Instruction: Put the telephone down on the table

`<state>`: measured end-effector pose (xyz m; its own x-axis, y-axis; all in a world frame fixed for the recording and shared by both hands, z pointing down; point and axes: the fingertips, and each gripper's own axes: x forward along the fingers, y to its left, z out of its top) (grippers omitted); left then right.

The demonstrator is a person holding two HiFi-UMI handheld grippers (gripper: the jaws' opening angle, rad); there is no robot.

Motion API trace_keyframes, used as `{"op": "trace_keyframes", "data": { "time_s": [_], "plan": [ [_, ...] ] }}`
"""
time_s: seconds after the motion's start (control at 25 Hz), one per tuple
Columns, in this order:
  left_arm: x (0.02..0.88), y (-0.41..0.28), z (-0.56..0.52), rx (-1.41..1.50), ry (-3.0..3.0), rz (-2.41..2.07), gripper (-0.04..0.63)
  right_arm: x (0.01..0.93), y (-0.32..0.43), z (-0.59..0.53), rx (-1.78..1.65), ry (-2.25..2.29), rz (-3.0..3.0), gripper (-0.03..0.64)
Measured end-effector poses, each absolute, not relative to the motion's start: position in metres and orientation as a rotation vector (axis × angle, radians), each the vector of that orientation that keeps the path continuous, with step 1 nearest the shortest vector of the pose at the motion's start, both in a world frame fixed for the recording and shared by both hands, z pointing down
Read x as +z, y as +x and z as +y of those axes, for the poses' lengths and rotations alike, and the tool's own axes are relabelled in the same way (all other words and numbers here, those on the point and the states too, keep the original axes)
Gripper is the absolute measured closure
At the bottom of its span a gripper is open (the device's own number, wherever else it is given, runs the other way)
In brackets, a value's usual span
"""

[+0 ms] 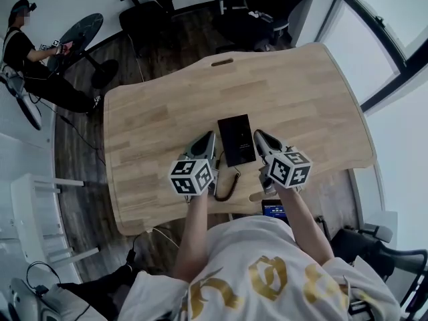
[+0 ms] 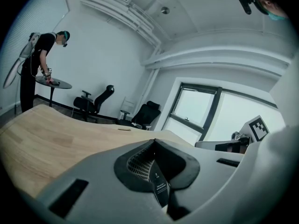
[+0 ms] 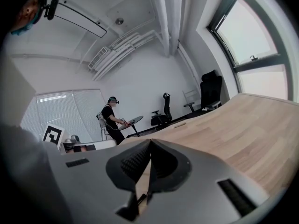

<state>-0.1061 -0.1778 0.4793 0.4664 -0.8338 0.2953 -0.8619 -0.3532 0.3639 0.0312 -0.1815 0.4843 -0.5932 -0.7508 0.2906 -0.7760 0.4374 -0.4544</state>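
Obs.: the black flat rectangular telephone (image 1: 236, 139) lies flat on the light wooden table (image 1: 154, 112). It sits between your two sets of fingers and apart from both. Its black coiled cord (image 1: 230, 184) trails from the near end back toward you, close beside the body of the left gripper (image 1: 208, 138).

Left gripper: fingers (image 2: 140, 164) clenched pad to pad, no part of the telephone in them. A dark strip with small print shows in the slit below them; I cannot tell what it is.

Right gripper (image 1: 259, 136): fingers (image 3: 128, 164) likewise clenched and empty. Bare wood and a bit of coiled cord show through the slit beneath.

Judgement: the set-down looks complete. The step in hand is getting clear without disturbing the telephone.

How to do it well:
- Hold both sets of fingers closed so no tip can hook an edge.
- Take each gripper up and outward from the telephone, never across it.
- Mind the cord just behind the left fingers. A snag there would likely drag the telephone, so raise that hand before you pull it back.
- A small dark device with a lit blue screen (image 1: 273, 210) sits at the table's near edge, behind the right fingers and under your forearm. Don't knock it.
- Check that the telephone rests flat, not propped on its cord.
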Motion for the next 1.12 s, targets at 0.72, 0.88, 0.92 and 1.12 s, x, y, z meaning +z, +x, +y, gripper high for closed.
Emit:
{"op": "trace_keyframes", "data": {
  "time_s": [0.72, 0.88, 0.92, 1.12],
  "plan": [
    [0.475, -0.114, -0.15, 0.05, 2.215, -1.467, 0.586, 0.479, 0.034, -0.152, 0.818, 1.399, -2.64, 0.604],
    [0.475, -0.113, -0.151, 0.044, 2.206, -1.473, 0.586, 0.48, 0.038, -0.152, 0.825, 1.405, -2.642, 0.604],
    [0.475, -0.112, -0.152, 0.042, 2.207, -1.467, 0.586, 0.481, 0.039, -0.153, 0.828, 1.407, -2.642, 0.604],
    [0.476, -0.107, -0.156, 0.054, 2.23, -1.442, 0.586, 0.481, 0.039, -0.159, 0.836, 1.409, -2.647, 0.604]
  ]
}}
